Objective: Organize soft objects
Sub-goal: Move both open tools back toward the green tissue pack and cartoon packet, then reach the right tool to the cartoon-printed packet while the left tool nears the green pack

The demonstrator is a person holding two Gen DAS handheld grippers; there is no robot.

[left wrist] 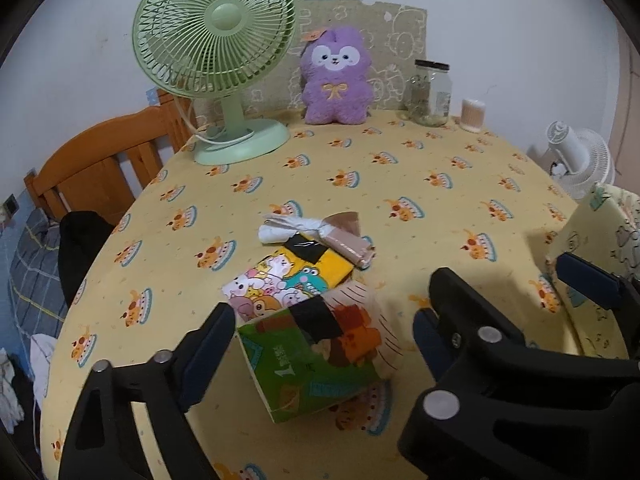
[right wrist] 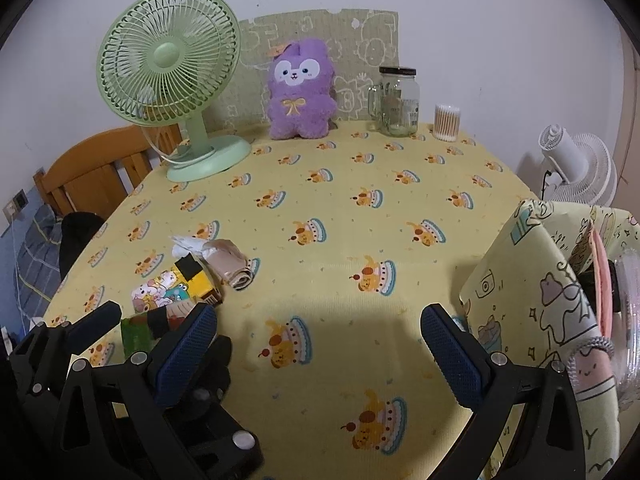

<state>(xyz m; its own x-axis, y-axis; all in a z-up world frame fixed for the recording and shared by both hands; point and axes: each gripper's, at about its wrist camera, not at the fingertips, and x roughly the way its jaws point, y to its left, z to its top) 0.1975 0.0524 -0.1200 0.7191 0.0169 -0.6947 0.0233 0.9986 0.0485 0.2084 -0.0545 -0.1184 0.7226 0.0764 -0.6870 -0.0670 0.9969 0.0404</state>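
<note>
Left wrist view: the left tongs (left wrist: 324,328) stand spread wide with nothing gripped, their fingers on either side of a green tissue pack (left wrist: 310,364) lying on the bench (left wrist: 420,160). Just beyond it lies a cartoon-printed tissue pack (left wrist: 288,276), and touching that pack's far end — a rolled beige cloth (left wrist: 348,246) and a crumpled white cloth (left wrist: 288,228). Right wrist view: the right tongs (right wrist: 320,332) are likewise apart and empty, above bare yellow tablecloth, with a patterned fabric bag (right wrist: 532,304) just beside the right finger. At the bench's far edge stand a green fan (left wrist: 216,36), a purple plush toy (left wrist: 336,76), a glass jar (left wrist: 430,94) and a cotton swab tub (right wrist: 447,122).
</note>
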